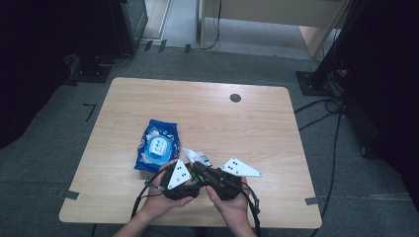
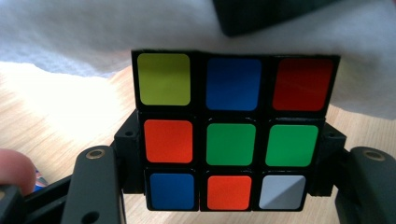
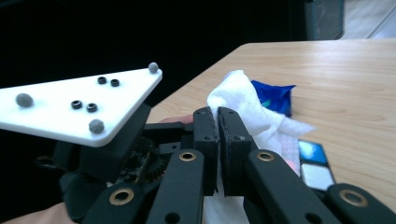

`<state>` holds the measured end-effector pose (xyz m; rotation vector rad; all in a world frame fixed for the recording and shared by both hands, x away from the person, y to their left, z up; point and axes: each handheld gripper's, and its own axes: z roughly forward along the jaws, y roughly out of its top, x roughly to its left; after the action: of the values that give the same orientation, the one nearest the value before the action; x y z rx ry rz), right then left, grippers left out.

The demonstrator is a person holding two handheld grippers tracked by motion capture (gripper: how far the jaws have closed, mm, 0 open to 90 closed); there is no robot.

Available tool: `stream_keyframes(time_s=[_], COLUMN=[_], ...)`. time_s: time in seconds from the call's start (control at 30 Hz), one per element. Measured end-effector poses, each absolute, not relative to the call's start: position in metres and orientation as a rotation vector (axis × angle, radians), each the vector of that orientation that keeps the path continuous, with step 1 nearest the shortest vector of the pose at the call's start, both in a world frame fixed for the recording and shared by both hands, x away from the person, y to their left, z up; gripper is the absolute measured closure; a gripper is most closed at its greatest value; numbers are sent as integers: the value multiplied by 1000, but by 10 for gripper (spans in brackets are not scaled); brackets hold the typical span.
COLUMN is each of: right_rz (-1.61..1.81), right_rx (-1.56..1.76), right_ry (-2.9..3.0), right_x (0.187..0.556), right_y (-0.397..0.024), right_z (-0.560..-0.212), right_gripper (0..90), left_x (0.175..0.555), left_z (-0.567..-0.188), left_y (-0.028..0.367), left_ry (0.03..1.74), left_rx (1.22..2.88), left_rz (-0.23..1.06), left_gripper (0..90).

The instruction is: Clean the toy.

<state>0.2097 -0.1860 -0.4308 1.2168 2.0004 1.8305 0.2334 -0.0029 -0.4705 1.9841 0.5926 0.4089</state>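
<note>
My left gripper (image 2: pixel 231 140) is shut on a scrambled colour cube (image 2: pixel 232 135), its jaws pressing the cube's two sides. A white wipe (image 2: pixel 93 32) lies over the cube's far edge. My right gripper (image 3: pixel 218 114) is shut on that white wipe (image 3: pixel 238 93), whose crumpled cloth bulges past the jaw tips and drapes down onto the cube (image 3: pixel 315 163). In the high view both hands hold the grippers close together near the table's front edge, with the left gripper (image 1: pixel 190 180), the right gripper (image 1: pixel 200 167) and the wipe (image 1: pixel 193 154) in one cluster.
A blue pack of wet wipes (image 1: pixel 157 144) lies on the wooden table (image 1: pixel 237 123) just left of and beyond the hands. A small dark round disc (image 1: pixel 235 98) sits near the far edge. Cables and stands line the floor around the table.
</note>
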Motion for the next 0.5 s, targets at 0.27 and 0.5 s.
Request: stream_keyframes(time_s=[0.27,0.5], right_rz=[1851,1850], right_rx=[1347,1351], right_ry=[1917,1931], right_x=[224,220], right_y=[-210,-205], right_z=[-442,-440], right_gripper=[881,879], left_x=[235,236], left_z=[-466,-469], left_y=[4,1], left_ry=[595,598], left_rx=[1961,1975], left_rz=[443,429], left_gripper=[341,341])
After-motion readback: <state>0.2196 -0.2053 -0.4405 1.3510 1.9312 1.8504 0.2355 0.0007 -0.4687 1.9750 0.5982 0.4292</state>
